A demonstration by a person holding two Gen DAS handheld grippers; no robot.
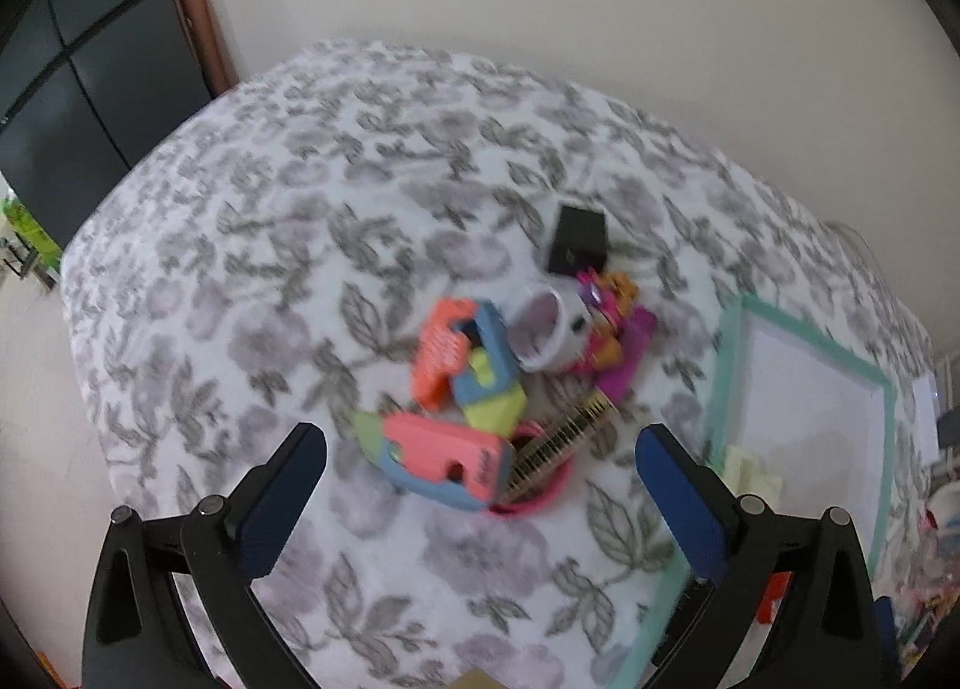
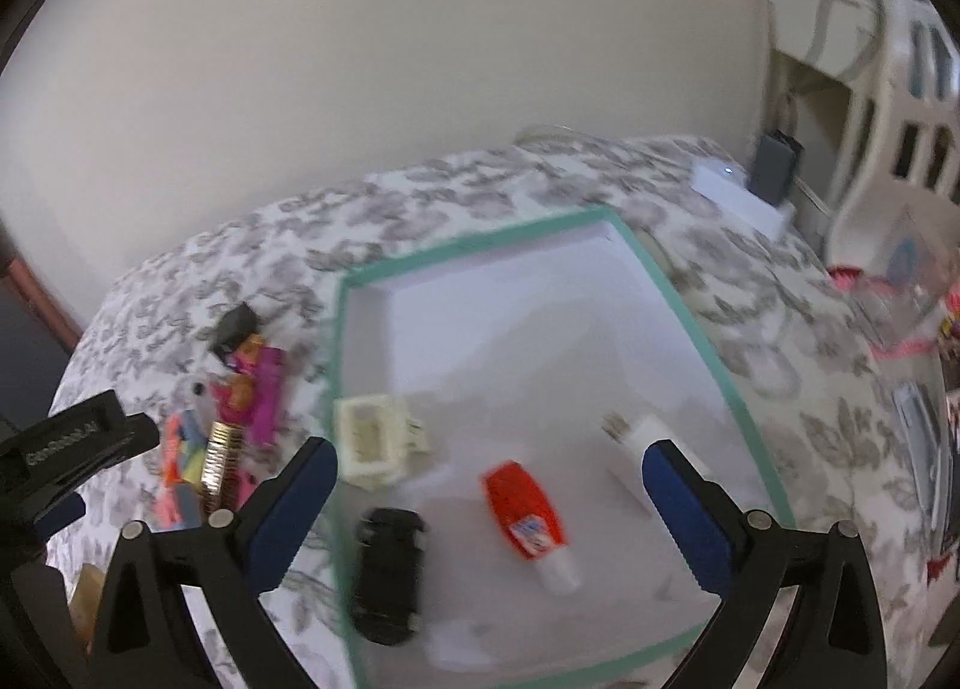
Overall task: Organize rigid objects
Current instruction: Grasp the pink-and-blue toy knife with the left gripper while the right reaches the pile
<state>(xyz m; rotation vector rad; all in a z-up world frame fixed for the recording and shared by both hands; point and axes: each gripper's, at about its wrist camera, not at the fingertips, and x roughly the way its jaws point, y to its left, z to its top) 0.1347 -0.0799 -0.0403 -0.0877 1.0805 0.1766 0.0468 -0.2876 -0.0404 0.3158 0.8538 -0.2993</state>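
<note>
- Now, through the left wrist view, I am holding my left gripper [image 1: 480,464] with its fingers spread wide and nothing between them, hovering over the pile on the flowered cloth [image 1: 240,281].
- Still waiting there are the pink-and-blue cases [image 1: 447,464], an orange pack [image 1: 441,350], a white ring-shaped piece [image 1: 546,329], a black box [image 1: 577,242], magenta toys [image 1: 618,335] and a gold comb-like strip [image 1: 561,446].
- Beside them, the teal-rimmed tray [image 1: 729,365] is showing only its near corner.
- Through the right wrist view, I am keeping my right gripper [image 2: 489,479] wide too, empty, above the same tray [image 2: 666,281].
- Already lying inside are a black toy car [image 2: 390,575], a red-and-white bottle [image 2: 528,515], a cream basket [image 2: 369,443] and a white plug-like piece [image 2: 642,431].
- Judging by that, I am partway through sorting: four pieces in, the heap left.
</note>
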